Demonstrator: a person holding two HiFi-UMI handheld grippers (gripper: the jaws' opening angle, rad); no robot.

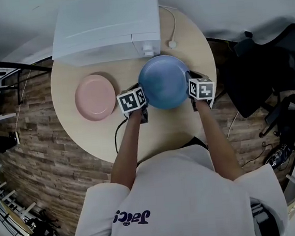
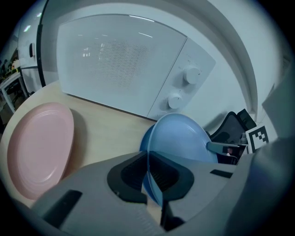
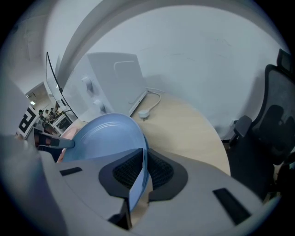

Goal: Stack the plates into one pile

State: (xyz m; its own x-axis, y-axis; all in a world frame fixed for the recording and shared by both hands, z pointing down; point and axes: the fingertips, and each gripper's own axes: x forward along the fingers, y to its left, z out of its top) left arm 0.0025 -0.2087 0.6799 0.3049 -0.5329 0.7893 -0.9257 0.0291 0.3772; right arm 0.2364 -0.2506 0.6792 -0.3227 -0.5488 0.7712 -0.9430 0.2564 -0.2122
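Gripped from two sides, the blue plate (image 1: 164, 82) was held near the middle of the round table (image 1: 87, 141) and appeared raised off its top. Its rim was clamped at eight o'clock by the left gripper (image 1: 139, 97) and at three o'clock by the right gripper (image 1: 192, 87). In each gripper view the jaws were seen pressed onto the thin rim. The pink plate (image 1: 95, 97) was laid flat on the table at nine o'clock of the blue one, just beside it but apart. A white microwave (image 1: 104, 23) was set at eleven o'clock and a white plug (image 1: 172, 44) at twelve. Off the table, farther out at three o'clock, a dark office chair (image 1: 252, 73) was seen.
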